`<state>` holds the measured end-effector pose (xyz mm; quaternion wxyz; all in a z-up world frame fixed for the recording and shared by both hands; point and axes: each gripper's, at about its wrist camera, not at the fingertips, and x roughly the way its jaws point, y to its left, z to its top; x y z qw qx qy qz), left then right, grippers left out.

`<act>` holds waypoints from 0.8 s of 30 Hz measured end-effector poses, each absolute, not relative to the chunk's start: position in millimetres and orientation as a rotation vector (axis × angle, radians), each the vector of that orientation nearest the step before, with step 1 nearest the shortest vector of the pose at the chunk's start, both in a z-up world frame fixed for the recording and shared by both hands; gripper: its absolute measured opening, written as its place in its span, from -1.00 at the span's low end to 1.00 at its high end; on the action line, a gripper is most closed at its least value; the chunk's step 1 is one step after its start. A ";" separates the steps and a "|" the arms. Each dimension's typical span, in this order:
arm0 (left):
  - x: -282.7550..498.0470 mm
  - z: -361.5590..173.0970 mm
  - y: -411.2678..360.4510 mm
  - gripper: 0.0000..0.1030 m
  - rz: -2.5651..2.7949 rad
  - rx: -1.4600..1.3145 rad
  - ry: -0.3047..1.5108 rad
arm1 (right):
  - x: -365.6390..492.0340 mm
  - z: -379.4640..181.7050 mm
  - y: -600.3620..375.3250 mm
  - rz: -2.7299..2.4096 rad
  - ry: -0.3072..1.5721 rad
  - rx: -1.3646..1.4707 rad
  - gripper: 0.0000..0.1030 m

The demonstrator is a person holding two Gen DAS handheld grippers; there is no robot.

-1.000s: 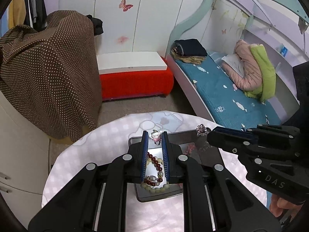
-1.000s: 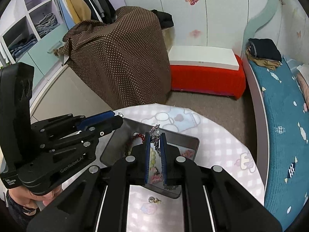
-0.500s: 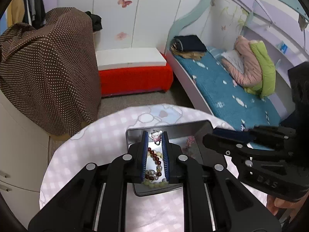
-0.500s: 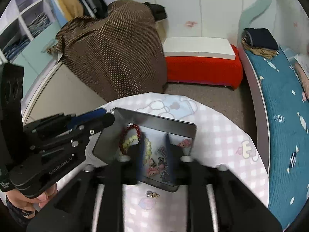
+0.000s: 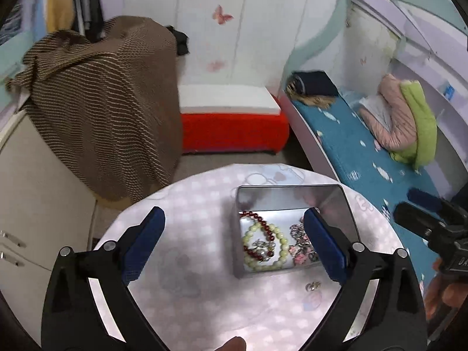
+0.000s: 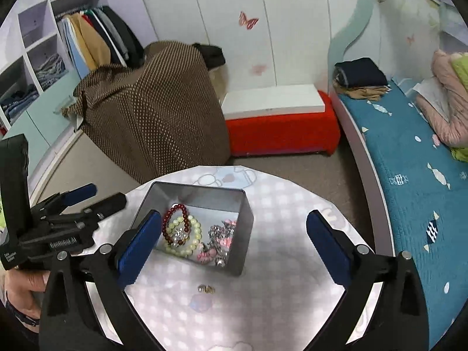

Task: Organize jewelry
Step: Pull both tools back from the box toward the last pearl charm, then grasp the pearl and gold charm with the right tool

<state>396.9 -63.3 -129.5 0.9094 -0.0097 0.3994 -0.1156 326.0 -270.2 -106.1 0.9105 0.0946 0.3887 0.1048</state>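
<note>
Left tool (image 5: pixel 234 239): gaping wide, gripping nothing.
Right tool (image 6: pixel 234 244): gaping wide, empty.
Tin (image 6: pixel 244 234): sitting mid-counter (image 6: pixel 280 251), containing bracelets (image 6: pixel 181 231) (red, pale green).
Earrings (image 6: pixel 206 288): lying at tin's 6 o'clock.
Writing: too blurred for reading.

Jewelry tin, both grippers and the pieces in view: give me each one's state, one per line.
left gripper: open, holding nothing
right gripper: open, holding nothing
metal tin: lidless, upright on the table
red bead bracelet: lying in the tin
pale green bead bracelet: in the tin, overlapping the red one
small earring: loose on the tablecloth, outside the tin
</note>
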 end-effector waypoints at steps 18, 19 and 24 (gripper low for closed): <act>272.5 -162.5 -30.0 0.87 -0.142 0.015 0.752 | 250.0 -159.3 -222.3 0.154 0.797 0.029 0.85; 273.0 -165.6 -30.2 0.87 -0.142 0.016 0.761 | 251.6 -163.8 -219.9 0.153 0.808 0.020 0.85; 276.0 -177.6 -27.0 0.87 -0.147 0.003 0.794 | 261.6 -181.9 -207.1 0.152 0.846 -0.013 0.85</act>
